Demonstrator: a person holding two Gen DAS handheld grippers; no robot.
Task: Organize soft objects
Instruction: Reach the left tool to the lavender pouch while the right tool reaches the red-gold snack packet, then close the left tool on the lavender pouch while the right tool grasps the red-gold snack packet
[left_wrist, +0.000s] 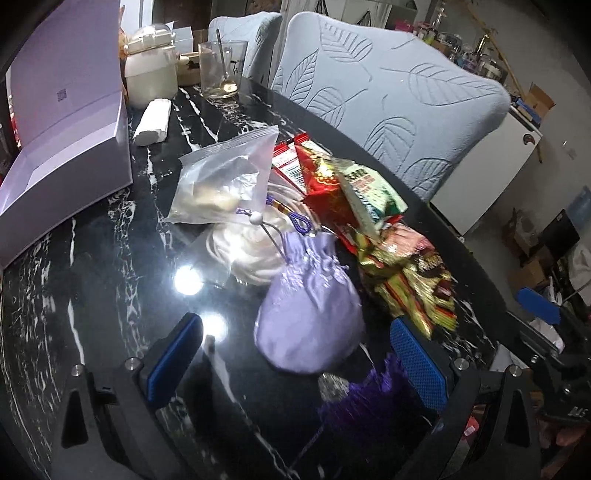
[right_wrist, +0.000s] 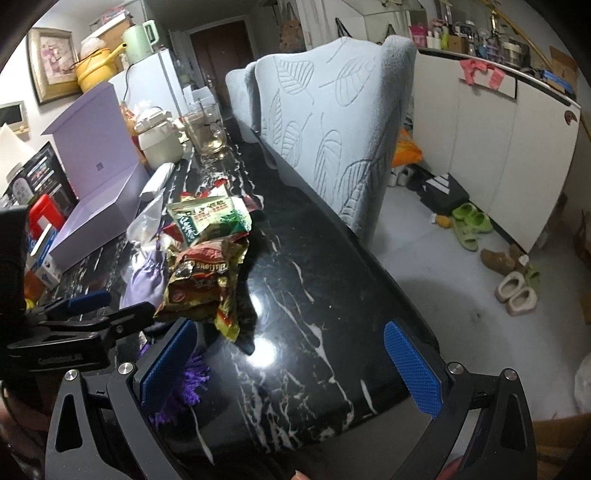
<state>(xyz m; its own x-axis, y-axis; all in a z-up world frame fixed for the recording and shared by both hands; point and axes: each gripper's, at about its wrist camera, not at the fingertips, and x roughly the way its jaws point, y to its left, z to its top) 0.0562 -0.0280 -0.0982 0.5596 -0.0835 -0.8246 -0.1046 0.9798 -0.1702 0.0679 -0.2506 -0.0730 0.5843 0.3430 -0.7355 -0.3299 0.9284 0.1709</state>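
Black marble table (left_wrist: 110, 295): lavender pouch (left_wrist: 310, 325), zip bag (left_wrist: 221, 184) and snack packets (right_wrist: 207, 273) remain unsorted; lavender box (left_wrist: 66, 122) looks empty. My left gripper (left_wrist: 295, 354) and right gripper (right_wrist: 291, 373) gape, holding nothing.

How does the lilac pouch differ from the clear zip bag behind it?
The lilac pouch is opaque satin, rounded and full; the zip bag is see-through plastic, flatter and crumpled, with pale contents showing. The pouch is gathered shut by a drawstring; the zip bag has a zip strip along its top edge. The pouch lies between the left gripper's open fingers; the bag lies farther off. Both rest on the black marble table.
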